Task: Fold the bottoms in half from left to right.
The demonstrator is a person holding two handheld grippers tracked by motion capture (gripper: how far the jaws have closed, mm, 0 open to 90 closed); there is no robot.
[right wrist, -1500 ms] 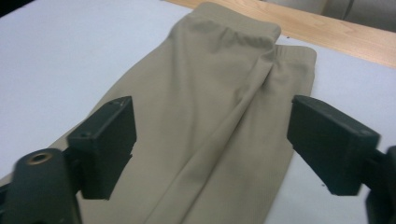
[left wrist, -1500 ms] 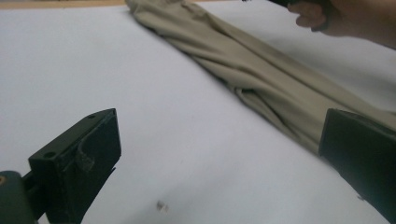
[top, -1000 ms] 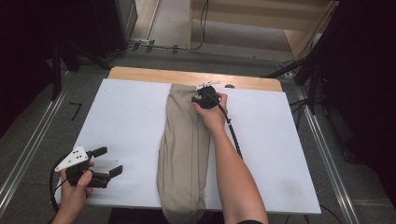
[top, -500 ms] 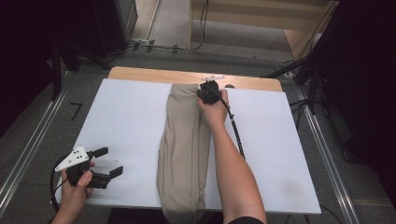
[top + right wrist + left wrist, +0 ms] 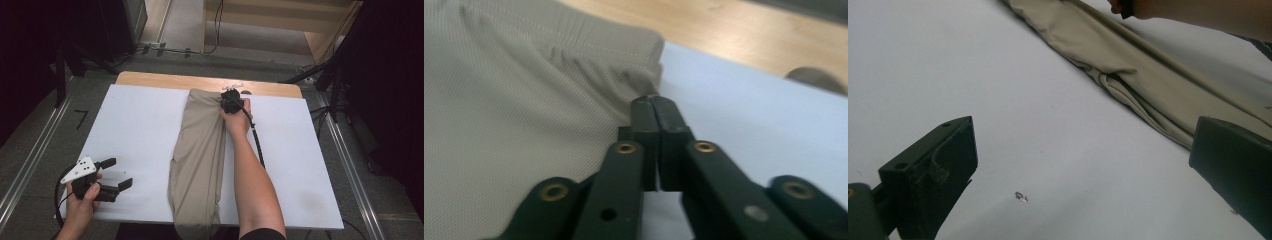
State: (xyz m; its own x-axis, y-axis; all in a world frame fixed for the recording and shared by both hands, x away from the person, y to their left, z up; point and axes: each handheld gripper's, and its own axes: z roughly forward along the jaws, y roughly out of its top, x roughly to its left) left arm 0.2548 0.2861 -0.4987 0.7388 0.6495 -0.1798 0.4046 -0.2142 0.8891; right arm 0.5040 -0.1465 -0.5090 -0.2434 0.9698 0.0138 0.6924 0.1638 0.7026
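1. The right gripper has its jaws all but together. They have just been opening a hair, and a thin edge of cloth seems to be nipped at the very tips, though the bite is too slight to be certain.
2. The cloth there is the waistband corner of the folded beige trousers, whose fabric puckers in small gathers toward the tips.
3. In the high view the right gripper sits at the trousers' far right corner, close to the far edge of the white worktop, with the strip of bare wooden table just beyond it.
4. The trousers lie lengthwise down the middle of the worktop, waistband at the far edge and leg ends hanging over the near edge.
5. The left gripper hovers near the worktop's near left corner, well apart from the cloth. Its jaws stand wide apart with nothing between them.
6. Judged from this, the step in hand is securing the waistband corner for a fold or a straightening pull.
   - Take a deeper bite that goes through every layer before lifting, because a tip-only pinch may slip.
   - Keep the pull low and in line with the legs, so the stacked halves stay aligned.
   - Bring the left gripper to the opposite waistband corner, so the band rises evenly.
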